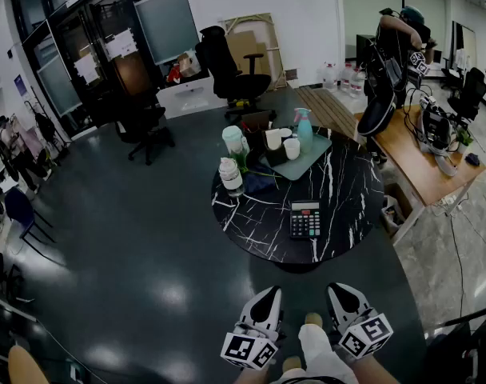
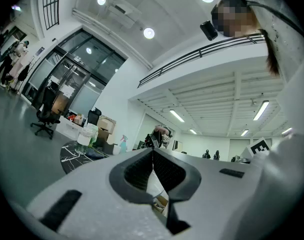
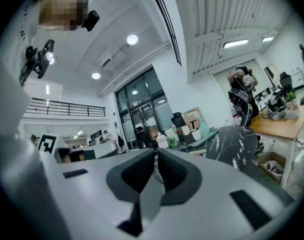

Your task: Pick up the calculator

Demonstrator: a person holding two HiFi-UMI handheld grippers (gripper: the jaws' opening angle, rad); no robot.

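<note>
Dark glossy floor [image 1: 147,238] spreads ahead of the jaws, a round marble table [image 1: 347,206] on it. Beyond stand a chair [image 1: 225,66], glass doors [image 1: 67,70] left, a desk [image 1: 407,158] right.

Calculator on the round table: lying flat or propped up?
Lying flat: the dark rectangular calculator rests keys-up on the round black marble-patterned table.

Calculator [image 1: 305,218] lay flat, face up, on the round black marbled table [image 1: 348,189], toward its near edge. Dark body, pale display at the far end, rows of keys beneath.
</note>
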